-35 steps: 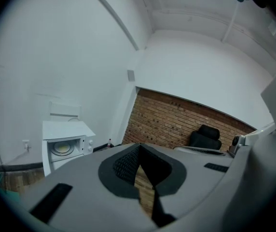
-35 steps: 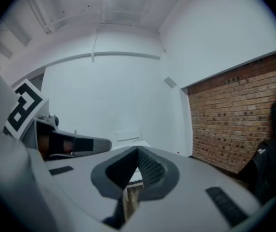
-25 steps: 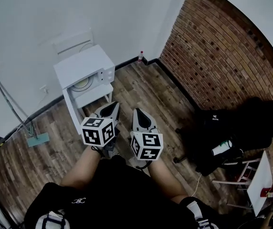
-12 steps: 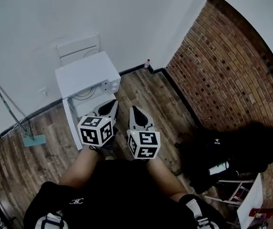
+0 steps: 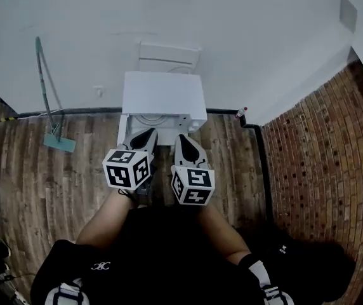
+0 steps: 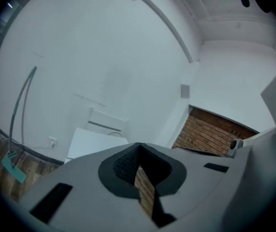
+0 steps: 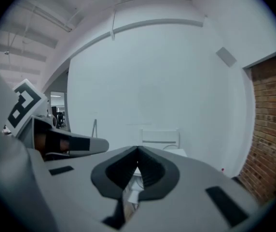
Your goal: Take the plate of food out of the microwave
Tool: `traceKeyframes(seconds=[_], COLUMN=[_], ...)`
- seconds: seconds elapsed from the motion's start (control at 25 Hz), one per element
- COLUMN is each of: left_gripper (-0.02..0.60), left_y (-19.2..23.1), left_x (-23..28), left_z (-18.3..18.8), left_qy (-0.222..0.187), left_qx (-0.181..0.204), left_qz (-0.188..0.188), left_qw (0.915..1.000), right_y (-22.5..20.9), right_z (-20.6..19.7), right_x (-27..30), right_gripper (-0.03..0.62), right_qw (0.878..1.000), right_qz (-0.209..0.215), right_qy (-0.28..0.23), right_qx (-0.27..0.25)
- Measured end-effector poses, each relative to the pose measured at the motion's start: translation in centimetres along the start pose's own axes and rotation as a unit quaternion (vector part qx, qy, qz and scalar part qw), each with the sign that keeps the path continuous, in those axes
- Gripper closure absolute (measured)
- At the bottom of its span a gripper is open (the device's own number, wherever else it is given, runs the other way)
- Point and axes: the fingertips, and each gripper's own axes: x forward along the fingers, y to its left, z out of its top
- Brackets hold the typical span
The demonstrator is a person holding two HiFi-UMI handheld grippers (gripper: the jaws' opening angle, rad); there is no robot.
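Both grippers side by side, near the front of the white microwave (image 5: 162,97); left gripper (image 5: 147,134) has its jaws pressed together at the tips, nothing pinched; right gripper (image 5: 183,140) also pressed together, empty; microwave stands against the white wall (image 5: 169,11), front facing the person; plate (image 5: 148,118) sits inside the microwave, showing as a pale round rim under its top front edge; food on it can't be made out; green-headed mop (image 5: 59,143) leans on the wall at left; brick wall (image 5: 315,164) at right; wood floor (image 5: 35,176) below.
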Motion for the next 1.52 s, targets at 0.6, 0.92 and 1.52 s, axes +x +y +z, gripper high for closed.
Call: traceKeyframes(seconds=[0.6, 0.92, 1.52], left_gripper=[0.583, 0.583, 0.583], left_y=[6.4, 8.6, 18.8], left_x=[2.3, 3.9, 12.4], left_z=[-5.1, -11.8, -28.4], left_qy=[-0.032, -0.036, -0.019], left_qx=[-0.114, -0.131, -0.174], left_qz=[0.229, 0.293, 0.280], left_qw=[0.9663, 0.9465, 0.9440], right_y=[-1.4, -3.9, -7.0], right_z=[-5.5, -16.5, -33.6], right_x=[10.9, 15.5, 32.7], right_gripper=[0.582, 0.535, 0.401], right_qw=[0.978, 0.961, 0.968], right_qz=[0.183, 0.228, 0.173], right_qy=[0.097, 0.156, 0.134], right_qx=[0.000, -0.025, -0.119])
